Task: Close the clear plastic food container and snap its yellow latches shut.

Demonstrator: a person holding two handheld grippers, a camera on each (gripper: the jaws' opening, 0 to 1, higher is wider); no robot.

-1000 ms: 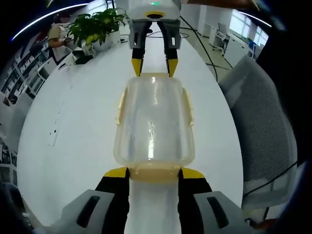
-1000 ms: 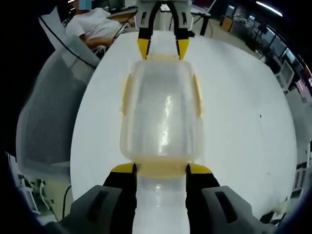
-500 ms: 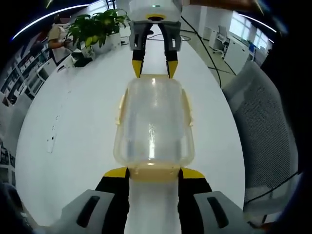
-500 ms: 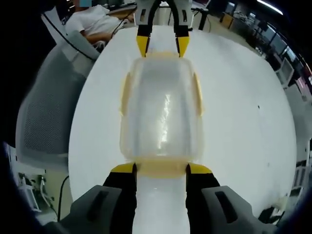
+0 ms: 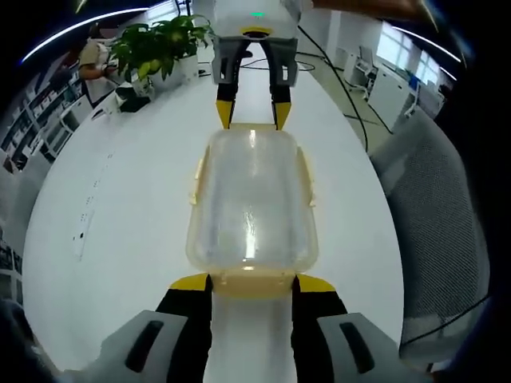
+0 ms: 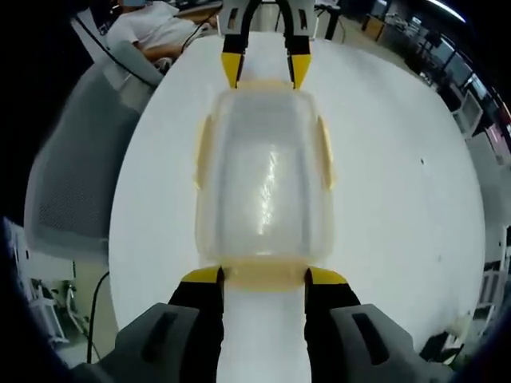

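One clear plastic food container (image 5: 251, 199) lay lid-on at the middle of the white tabletop (image 5: 120, 207), a yellow latch (image 5: 195, 175) along each long side and one at each short end. The left gripper (image 5: 251, 281) at 6 o'clock and the right gripper (image 5: 248, 112) at 12 o'clock had their fingers spread apart, flanking the end latches. Bare tabletop lay open at 3 and 9 o'clock, with one grey mesh chair (image 5: 447, 231) beyond the 3 o'clock edge and one potted plant (image 5: 156, 44) at 11 o'clock.

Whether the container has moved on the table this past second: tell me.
Yes. Against the dark mark on the table, the container has slid lengthwise toward the right gripper.
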